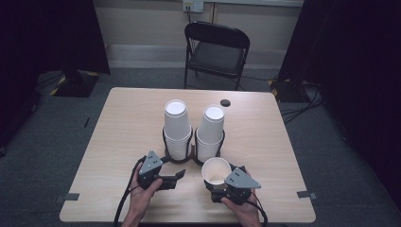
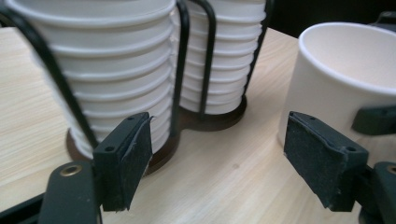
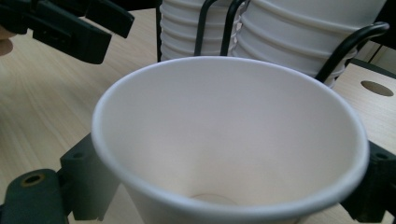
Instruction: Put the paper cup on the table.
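I'm pinching the cup (image 1: 216, 170) upright in my right tool (image 1: 230, 185), bringing the spread, empty left tool (image 1: 176, 177) in low, keeping clear of the stacks (image 1: 177, 128).

A white paper cup (image 1: 216, 171) with a cream inside, white ribbed cup stacks (image 1: 178, 127) in a black wire holder (image 1: 165, 142), and a pale wood-grain desk (image 1: 123, 127) are seen.

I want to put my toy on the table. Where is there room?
Bare wood lies left of the left stack of white paper cups and right of the right stack. It's crowded in front, by the right claw holding a white paper cup.
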`<action>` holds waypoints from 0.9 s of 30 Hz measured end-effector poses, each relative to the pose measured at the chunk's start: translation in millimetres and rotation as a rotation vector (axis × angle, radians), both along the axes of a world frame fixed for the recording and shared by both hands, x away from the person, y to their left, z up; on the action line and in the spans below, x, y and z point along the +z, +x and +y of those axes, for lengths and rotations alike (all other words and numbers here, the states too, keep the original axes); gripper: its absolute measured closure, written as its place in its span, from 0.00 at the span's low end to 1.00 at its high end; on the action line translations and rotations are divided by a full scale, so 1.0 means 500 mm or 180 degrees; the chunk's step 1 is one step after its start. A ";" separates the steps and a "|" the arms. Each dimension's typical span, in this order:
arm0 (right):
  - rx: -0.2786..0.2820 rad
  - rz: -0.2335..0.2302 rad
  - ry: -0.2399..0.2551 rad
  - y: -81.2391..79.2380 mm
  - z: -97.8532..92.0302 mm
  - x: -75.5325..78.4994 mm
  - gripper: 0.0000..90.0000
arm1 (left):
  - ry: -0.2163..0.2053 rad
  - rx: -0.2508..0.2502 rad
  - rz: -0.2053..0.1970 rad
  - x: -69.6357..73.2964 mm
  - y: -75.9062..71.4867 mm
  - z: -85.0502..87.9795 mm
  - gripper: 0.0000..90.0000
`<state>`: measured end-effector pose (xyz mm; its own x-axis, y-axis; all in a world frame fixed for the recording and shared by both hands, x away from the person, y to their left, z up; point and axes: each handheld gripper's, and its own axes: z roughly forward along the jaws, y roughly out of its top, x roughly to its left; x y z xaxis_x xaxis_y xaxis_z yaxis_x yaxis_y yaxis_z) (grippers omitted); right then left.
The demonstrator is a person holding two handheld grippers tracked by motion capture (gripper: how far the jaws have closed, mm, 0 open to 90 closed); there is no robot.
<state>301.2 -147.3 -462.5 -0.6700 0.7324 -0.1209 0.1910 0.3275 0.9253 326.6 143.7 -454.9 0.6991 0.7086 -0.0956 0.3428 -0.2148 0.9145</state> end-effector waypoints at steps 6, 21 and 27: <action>-0.0078 0.0012 0.0045 0.008 -0.013 0.005 0.11 | -0.0064 0.0212 -0.0121 -0.021 -0.013 0.014 0.26; -0.0409 0.0065 0.0176 0.050 -0.062 0.025 0.12 | -0.0190 0.0355 -0.0184 -0.054 -0.031 0.027 0.25; -0.0523 0.0034 0.0227 0.072 -0.076 0.033 0.12 | -0.0231 0.0507 -0.0184 -0.063 -0.033 0.032 0.20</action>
